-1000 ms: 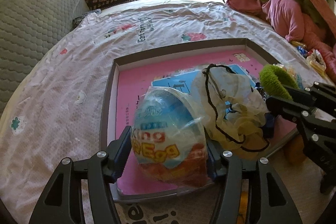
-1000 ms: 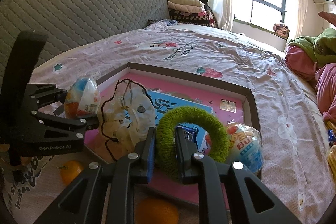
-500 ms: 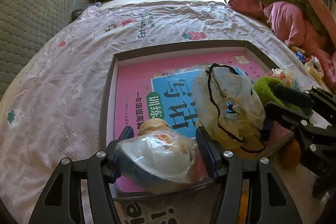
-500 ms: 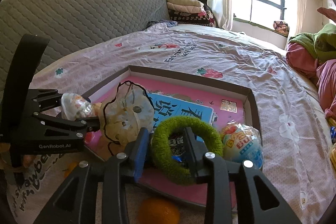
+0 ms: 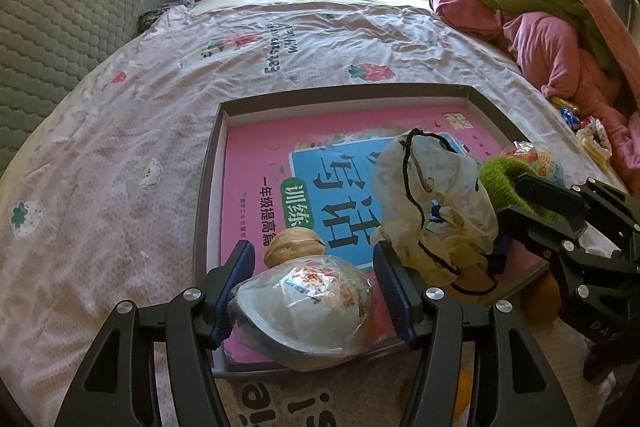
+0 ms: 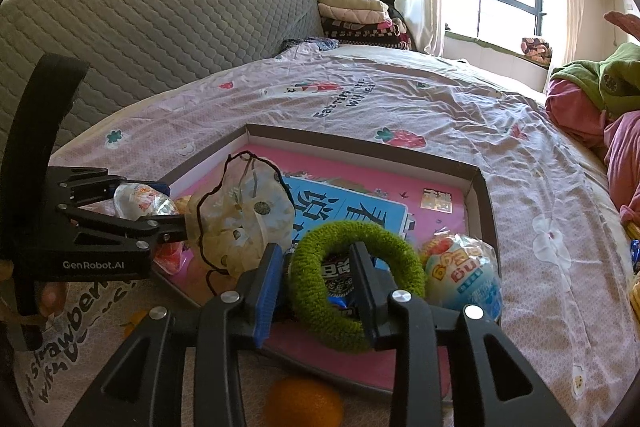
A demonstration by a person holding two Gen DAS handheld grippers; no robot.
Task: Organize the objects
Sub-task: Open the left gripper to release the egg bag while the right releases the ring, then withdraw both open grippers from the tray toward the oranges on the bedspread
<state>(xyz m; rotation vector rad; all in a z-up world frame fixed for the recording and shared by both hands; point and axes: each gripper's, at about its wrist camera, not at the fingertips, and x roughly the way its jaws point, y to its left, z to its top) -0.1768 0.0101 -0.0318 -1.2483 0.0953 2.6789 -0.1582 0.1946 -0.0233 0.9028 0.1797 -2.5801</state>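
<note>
Tray: one shallow brown cardboard tray [image 6: 486,203] on the bed, lined with a pink workbook.
Wrapped eggs: two; one plastic-wrapped toy egg [image 5: 304,311] clamped in the left gripper [image 5: 312,291] over the tray's near edge, the other [image 6: 464,275] lying in the tray.
Ring: one fuzzy green ring [image 6: 356,279] in the tray; right gripper [image 6: 316,283] straddles its rim, jaws just opened, pads loose.
Oranges: two outside the tray [image 6: 304,403].

Bed [image 6: 420,107] w/ strawberry-print sheet: shallow box tray [image 6: 486,205] near the front edge, orange [image 6: 304,403] just before it, crumpled clothes [image 5: 532,27] far right.

A dark packet [image 6: 340,277] shows only through the green ring [image 6: 356,283], its print unreadable.
</note>
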